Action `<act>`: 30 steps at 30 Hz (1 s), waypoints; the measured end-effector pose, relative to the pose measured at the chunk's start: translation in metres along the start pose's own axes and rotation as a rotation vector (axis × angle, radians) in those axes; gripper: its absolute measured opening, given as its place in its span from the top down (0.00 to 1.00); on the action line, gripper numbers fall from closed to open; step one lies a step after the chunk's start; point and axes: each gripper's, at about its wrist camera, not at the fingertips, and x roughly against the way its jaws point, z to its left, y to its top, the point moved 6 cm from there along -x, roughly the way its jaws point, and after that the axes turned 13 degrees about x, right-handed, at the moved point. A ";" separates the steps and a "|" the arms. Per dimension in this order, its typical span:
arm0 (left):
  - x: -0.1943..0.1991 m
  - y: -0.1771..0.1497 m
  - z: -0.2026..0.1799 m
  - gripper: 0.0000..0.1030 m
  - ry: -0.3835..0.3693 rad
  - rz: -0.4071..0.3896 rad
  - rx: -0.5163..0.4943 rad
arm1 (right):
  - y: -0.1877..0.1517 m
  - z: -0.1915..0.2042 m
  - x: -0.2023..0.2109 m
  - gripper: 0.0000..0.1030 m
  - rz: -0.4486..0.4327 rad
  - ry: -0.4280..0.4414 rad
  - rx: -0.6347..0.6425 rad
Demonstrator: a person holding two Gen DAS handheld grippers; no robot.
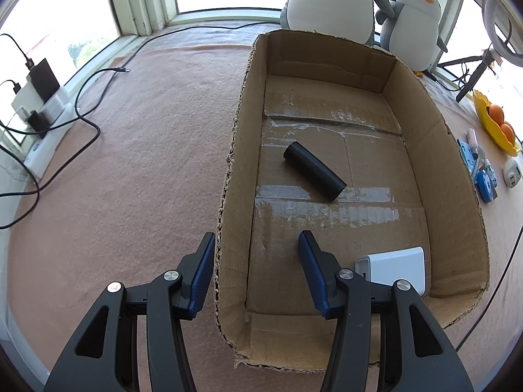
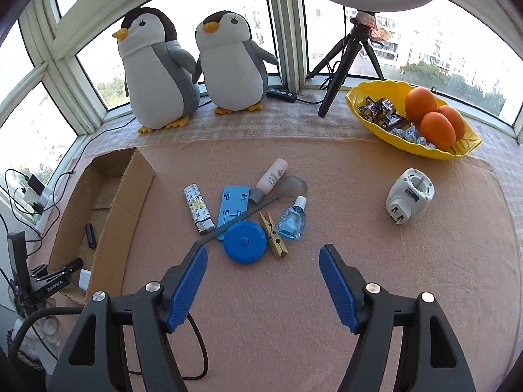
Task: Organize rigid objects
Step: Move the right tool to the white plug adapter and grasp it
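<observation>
Left gripper (image 1: pixel 256 245) stood wide and empty, its fingers straddling the near left wall of the cardboard box (image 1: pixel 457 150). Inside the box lay a black cylinder (image 1: pixel 313 171) near mid-floor and a white block (image 1: pixel 397 268) at the near right corner. Right gripper (image 2: pixel 263 258) also stood wide and empty, hovering just short of the loose pile on the pink cloth (image 2: pixel 359 261): blue tape measure (image 2: pixel 244 242) at 12 o'clock from the tips, clothespin (image 2: pixel 273 234) touching it on the right, blue bottle (image 2: pixel 293 225) at 1 o'clock, lighter (image 2: pixel 197 208) at 11 o'clock, white plug adapter (image 2: pixel 410 200) well apart at 2 o'clock. Risk, as judged: the long grey spoon (image 2: pixel 261 202) lay across the phone stand (image 2: pixel 234 207) and over the tape measure's edge, so closing on the tape measure could drag spoon and clothespin along. The round cylinder may roll if the box is bumped.
</observation>
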 end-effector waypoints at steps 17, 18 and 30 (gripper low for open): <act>-0.001 0.000 -0.004 0.50 0.015 0.006 -0.014 | -0.034 -0.137 -0.016 0.35 0.064 -0.107 -0.318; -0.001 0.000 -0.005 0.50 0.017 0.006 -0.013 | -0.032 -0.144 -0.019 0.35 0.066 -0.107 -0.340; 0.000 0.000 -0.008 0.50 0.045 0.002 -0.020 | 0.000 -0.196 -0.035 0.49 0.047 -0.107 -0.457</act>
